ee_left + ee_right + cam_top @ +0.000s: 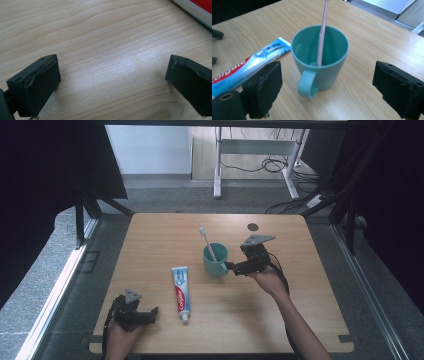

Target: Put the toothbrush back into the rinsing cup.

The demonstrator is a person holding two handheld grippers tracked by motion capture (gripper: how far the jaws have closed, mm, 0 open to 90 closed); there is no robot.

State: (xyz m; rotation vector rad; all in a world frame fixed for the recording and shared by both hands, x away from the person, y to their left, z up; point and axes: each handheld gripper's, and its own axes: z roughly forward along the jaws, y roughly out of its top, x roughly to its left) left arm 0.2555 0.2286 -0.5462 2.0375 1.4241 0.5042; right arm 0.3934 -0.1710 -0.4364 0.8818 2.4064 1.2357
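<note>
On the wood-grain bench [150,235], the teal mug [322,60] stood mid-bench, toothbrush [322,35] head cut off in the right gripper view. Right claw [327,85] gaped, handle between the jaws untouched. Glossy Colgate tube [181,292] lay flat. Left claw [112,82] apart, empty, near bench's front-left edge.

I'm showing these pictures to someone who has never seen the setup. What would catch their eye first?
Probably the teal mug near the middle of the wooden table, with a pink toothbrush standing in it, head up. Just left of it lies a toothpaste tube, cap toward the person. The right gripper sits open right at the mug's handle, while the left gripper rests open over bare wood near the front edge.
</note>
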